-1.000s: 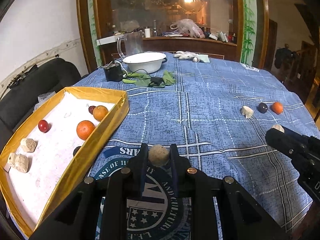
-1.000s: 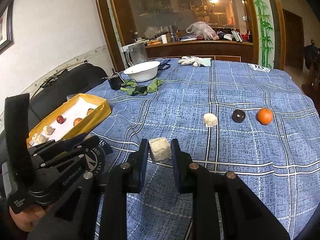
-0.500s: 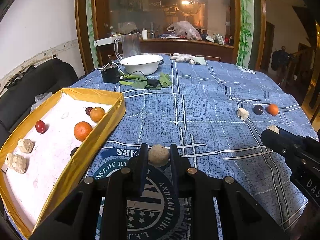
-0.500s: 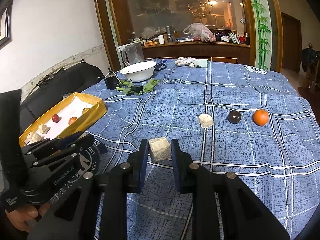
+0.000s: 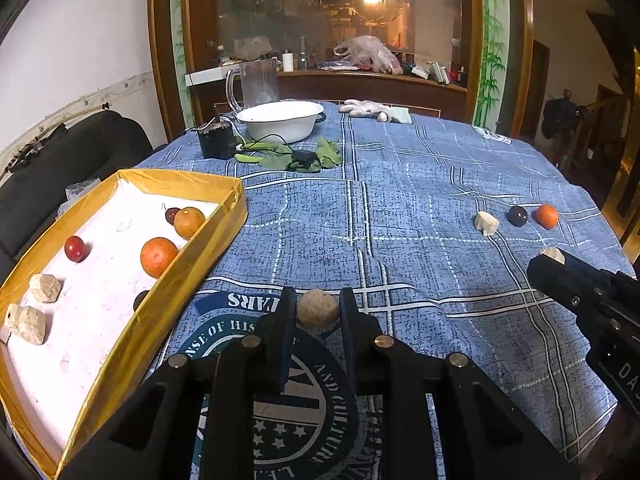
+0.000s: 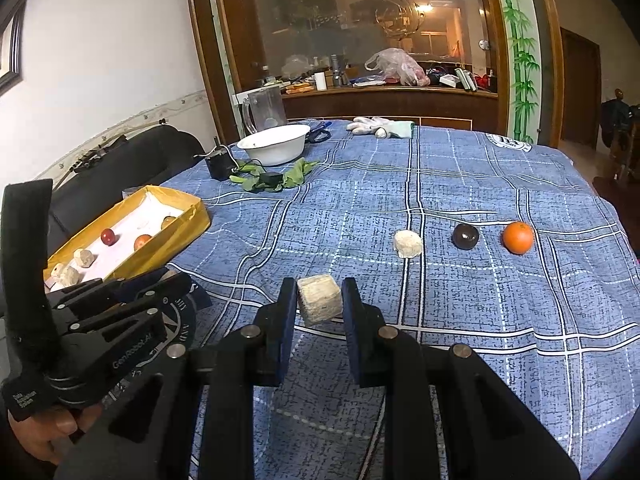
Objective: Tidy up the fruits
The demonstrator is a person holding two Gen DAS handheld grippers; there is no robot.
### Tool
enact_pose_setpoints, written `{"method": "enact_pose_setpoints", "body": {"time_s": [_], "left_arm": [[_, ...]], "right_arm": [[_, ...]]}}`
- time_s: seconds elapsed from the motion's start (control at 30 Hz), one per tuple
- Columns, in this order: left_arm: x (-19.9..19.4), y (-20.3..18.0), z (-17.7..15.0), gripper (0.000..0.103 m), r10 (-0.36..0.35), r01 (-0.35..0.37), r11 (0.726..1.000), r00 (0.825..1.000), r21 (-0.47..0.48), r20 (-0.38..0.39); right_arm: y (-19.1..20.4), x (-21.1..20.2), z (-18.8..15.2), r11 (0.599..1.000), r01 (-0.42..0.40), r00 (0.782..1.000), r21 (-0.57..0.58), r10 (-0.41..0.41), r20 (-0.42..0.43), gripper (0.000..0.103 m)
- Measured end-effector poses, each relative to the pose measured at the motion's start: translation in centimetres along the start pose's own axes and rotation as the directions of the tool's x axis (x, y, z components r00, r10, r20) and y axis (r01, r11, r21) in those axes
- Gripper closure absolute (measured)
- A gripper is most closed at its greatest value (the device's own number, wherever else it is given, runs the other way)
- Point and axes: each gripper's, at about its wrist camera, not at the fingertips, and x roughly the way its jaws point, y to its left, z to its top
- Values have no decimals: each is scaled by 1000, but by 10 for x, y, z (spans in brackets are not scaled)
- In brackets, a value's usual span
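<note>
My left claw (image 5: 318,312) pinches a tan ball (image 5: 317,310) just right of the tray (image 5: 188,268). My right claw (image 6: 319,300) pinches a pale cube (image 6: 319,299), farther right of the tray, above the worktop (image 6: 460,304).

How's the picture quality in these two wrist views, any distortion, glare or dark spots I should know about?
Left wrist view: strong fisheye bend, black vignette in the corners, the hanging lamp blows out into a warm glare, the tan ball in the left gripper is sharp. Right wrist view: same curved edges, dim room behind, the pale cube in the right gripper reads clearly.
</note>
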Motion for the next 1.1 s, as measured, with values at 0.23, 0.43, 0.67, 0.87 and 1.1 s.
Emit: {"method": "enact_pose_setpoints", "body": {"time_s": [0.23,0.43,0.67,0.87,1.1], "left_arm": [[0,0,0,83,-1,1,1000,1000,-5,-4],[0,1,-1,83,1,-1,1000,1000,-7,-7],[2,2,0,83,2,-2,1000,1000,-9,-12],[-1,3,0,83,2,-2,1000,1000,-12,5],[-20,31,4,83,7,-7,997,1000,-78,-10]], "right_arm": [[0,0,0,1000,6,1000,-5,-6,0,79],[0,0,0,1000,8,1000,-6,-8,0,79],[0,-1,0,1000,7,1000,-7,-7,3,79],[-1,2,0,1000,16,1000,-12,-16,-11,79],[15,4,4,999,-42,998,-31,40,-53,79]]}}
